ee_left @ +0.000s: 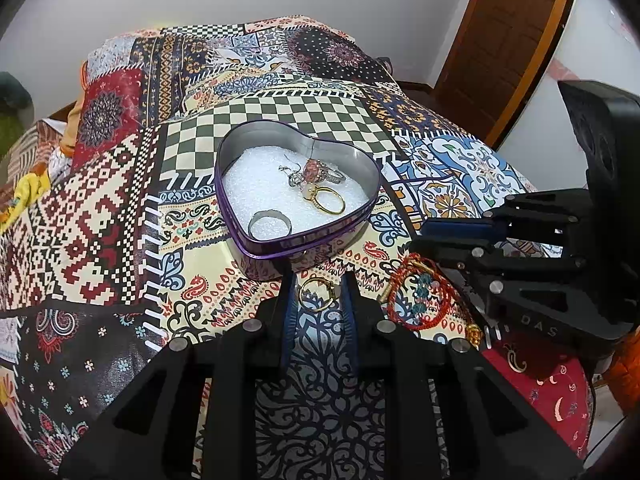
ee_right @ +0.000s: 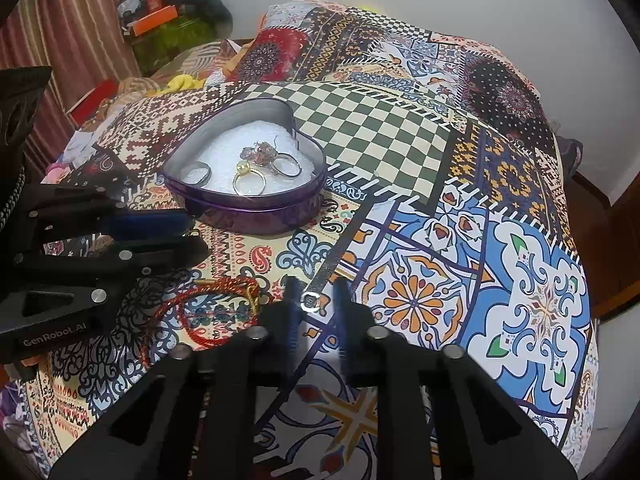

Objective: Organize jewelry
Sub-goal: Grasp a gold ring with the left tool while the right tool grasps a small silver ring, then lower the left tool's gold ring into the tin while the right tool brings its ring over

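A purple heart-shaped tin lined with white foam sits on the patterned bedspread. It holds a silver band, a gold ring and a cluster of silver jewelry. My left gripper is open, its fingers on either side of a gold ring lying on the cloth. My right gripper is open around a small silver ring on the cloth. A red cord bracelet lies between the two grippers.
The patterned bedspread covers the whole bed. A wooden door stands at the far right. Clutter, boxes and a curtain lie beyond the bed's left side. A red cushion is near the right gripper's body.
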The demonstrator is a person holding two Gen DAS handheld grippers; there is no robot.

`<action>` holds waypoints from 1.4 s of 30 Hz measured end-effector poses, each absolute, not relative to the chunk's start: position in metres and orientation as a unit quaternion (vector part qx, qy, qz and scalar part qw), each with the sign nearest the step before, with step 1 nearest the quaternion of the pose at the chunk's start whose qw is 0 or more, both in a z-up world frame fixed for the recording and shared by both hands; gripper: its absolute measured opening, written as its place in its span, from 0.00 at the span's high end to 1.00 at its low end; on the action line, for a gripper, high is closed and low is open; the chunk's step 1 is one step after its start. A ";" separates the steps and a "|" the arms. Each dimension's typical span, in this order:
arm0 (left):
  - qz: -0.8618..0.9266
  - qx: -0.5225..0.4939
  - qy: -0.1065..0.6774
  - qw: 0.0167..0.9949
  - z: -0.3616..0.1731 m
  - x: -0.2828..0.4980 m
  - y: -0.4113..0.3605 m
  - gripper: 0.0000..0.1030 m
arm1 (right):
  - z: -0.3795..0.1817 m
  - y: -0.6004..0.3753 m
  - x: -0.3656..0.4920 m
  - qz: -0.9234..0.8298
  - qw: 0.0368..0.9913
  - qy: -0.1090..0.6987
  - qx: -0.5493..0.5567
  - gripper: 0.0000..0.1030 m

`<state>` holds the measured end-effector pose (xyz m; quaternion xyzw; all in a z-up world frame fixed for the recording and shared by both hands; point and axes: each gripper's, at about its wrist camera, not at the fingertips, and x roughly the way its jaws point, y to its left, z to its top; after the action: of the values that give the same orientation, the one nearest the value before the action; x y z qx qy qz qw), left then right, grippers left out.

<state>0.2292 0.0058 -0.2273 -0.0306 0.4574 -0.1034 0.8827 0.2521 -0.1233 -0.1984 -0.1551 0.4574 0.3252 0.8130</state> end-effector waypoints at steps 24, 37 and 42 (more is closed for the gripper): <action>-0.083 -0.028 0.400 0.912 -0.172 0.202 0.023 0.80 | -0.130 -0.150 0.248 0.290 0.864 0.393 -0.118 0.92; -0.074 -0.029 0.372 0.925 -0.154 0.212 0.034 0.80 | -0.109 -0.125 0.246 0.313 0.874 0.355 -0.108 0.92; -0.075 -0.030 0.373 0.924 -0.158 0.222 0.035 0.80 | -0.114 -0.112 0.252 0.327 0.870 0.356 -0.095 0.92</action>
<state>0.2222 0.0352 -0.1584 -0.0300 0.3735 -0.0753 0.9241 0.2520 -0.1115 -0.1144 -0.0948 0.3562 0.3273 0.8700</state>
